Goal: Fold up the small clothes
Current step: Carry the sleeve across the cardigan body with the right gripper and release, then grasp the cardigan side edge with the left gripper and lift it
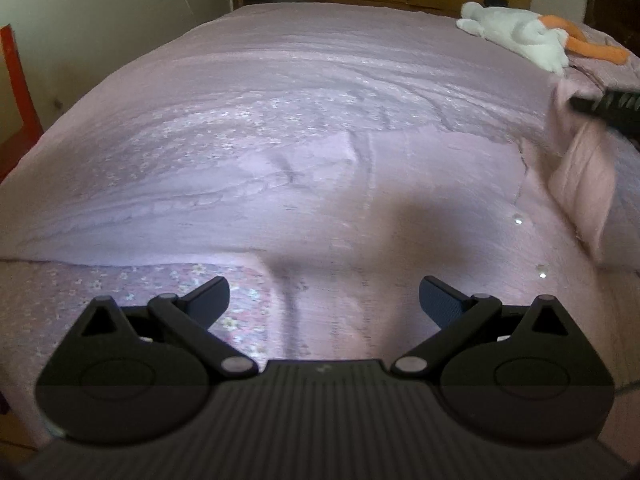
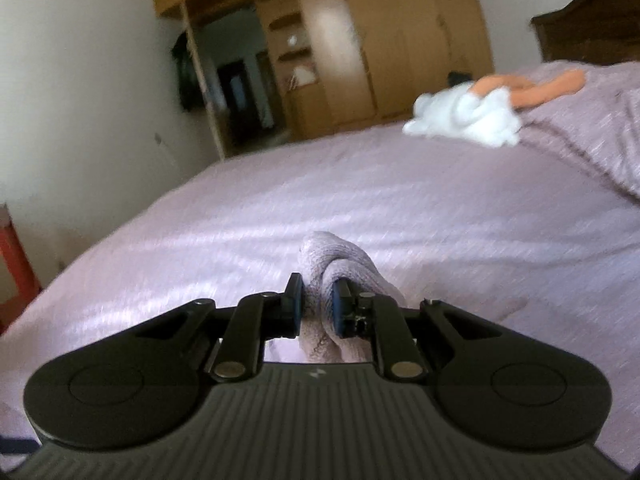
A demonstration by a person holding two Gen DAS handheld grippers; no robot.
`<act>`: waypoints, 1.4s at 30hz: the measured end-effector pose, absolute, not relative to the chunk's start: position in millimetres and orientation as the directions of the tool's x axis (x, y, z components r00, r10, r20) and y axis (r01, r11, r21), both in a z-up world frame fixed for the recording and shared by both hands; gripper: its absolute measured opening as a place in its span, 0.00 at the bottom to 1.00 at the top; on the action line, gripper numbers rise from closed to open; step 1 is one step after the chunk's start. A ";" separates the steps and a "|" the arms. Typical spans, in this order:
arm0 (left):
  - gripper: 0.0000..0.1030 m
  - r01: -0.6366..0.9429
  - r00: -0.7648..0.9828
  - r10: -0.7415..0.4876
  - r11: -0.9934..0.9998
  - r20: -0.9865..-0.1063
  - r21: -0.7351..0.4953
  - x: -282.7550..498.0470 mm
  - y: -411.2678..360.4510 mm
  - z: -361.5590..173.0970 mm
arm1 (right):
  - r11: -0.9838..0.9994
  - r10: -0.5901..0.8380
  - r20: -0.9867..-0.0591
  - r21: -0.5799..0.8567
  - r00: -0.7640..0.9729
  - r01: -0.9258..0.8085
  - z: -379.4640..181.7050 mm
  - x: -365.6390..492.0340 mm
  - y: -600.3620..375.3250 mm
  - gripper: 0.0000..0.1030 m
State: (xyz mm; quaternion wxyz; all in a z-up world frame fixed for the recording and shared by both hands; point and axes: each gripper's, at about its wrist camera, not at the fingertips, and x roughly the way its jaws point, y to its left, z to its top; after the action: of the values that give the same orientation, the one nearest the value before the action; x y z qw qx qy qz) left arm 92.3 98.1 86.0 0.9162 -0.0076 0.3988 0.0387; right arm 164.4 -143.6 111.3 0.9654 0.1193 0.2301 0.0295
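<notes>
The left gripper is hovering low over a bed covered in a pale lilac spread, its two fingers spread wide apart and gripping nothing. Below and ahead of it, a pink garment is lying spread flat on the spread, with two small shiny buttons near its right side. At the far right of that view, part of the cloth is hanging lifted beneath the right gripper. From the right wrist view, that gripper's fingers are pinching a bunched fold of the pink cloth raised above the bed; this view is blurred, so the fold's exact shape is unclear. A white and orange plush toy is resting near the far corner.
</notes>
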 end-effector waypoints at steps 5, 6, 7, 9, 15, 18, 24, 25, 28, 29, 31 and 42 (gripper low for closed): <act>1.00 -0.091 0.679 0.107 0.994 -0.727 0.061 90.2 110.4 78.4 | 0.958 0.179 -0.530 0.288 0.829 -0.022 67.8 171.4 -103.0 0.16; 1.00 -0.092 0.676 0.107 0.994 -0.729 0.060 90.4 112.2 77.0 | 0.954 0.190 -0.543 0.299 0.818 -0.023 59.0 178.2 -104.2 0.16; 1.00 -0.091 0.673 0.104 0.994 -0.732 0.058 90.7 113.9 75.3 | 0.947 0.207 -0.562 0.320 0.801 -0.021 50.6 179.8 -98.3 0.17; 1.00 -0.088 0.672 0.096 0.995 -0.734 0.050 92.1 117.4 73.5 | 0.926 0.256 -0.593 0.376 0.763 -0.018 32.1 186.4 -101.3 0.22; 1.00 -0.085 0.679 0.086 0.996 -0.729 0.038 96.2 114.0 71.6 | 0.877 0.381 -0.569 0.472 0.729 -0.090 23.5 189.5 -104.3 0.63; 1.00 -0.070 0.686 0.075 0.997 -0.724 0.037 101.2 105.7 73.2 | 0.859 0.436 -0.568 0.494 0.698 -0.135 34.6 180.2 -106.8 0.73; 1.00 -0.017 0.712 0.009 1.000 -0.702 -0.004 124.5 85.0 83.4 | 0.863 0.421 -0.553 0.488 0.719 -0.130 58.7 150.4 -153.1 0.78; 1.00 -0.007 0.720 -0.001 1.000 -0.694 -0.009 128.5 80.6 85.6 | 0.868 0.400 -0.549 0.485 0.733 -0.110 61.3 144.5 -163.2 0.78; 1.00 0.043 0.756 -0.046 0.999 -0.653 -0.020 139.9 61.0 90.8 | 0.896 0.305 -0.540 0.442 0.784 -0.045 67.3 129.4 -195.9 0.81; 1.00 0.061 0.763 -0.057 0.998 -0.643 -0.016 144.0 53.8 90.7 | 0.908 0.273 -0.540 0.419 0.796 -0.027 66.7 128.2 -204.3 0.83; 1.00 0.102 0.774 -0.082 0.995 -0.628 -0.004 151.5 37.6 88.9 | 0.926 0.203 -0.551 0.377 0.810 0.025 65.4 123.9 -220.9 0.83; 0.74 0.272 0.758 -0.178 0.961 -0.628 0.056 205.5 -33.0 55.1 | 0.929 0.083 -0.587 0.337 0.806 0.150 25.6 109.2 -267.4 0.83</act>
State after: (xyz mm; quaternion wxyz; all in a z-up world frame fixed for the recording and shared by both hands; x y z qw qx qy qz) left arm 205.5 -33.0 55.1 0.9347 0.0722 0.3265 -0.1205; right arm 109.2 -267.4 25.6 0.9316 0.1872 0.3111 -0.0182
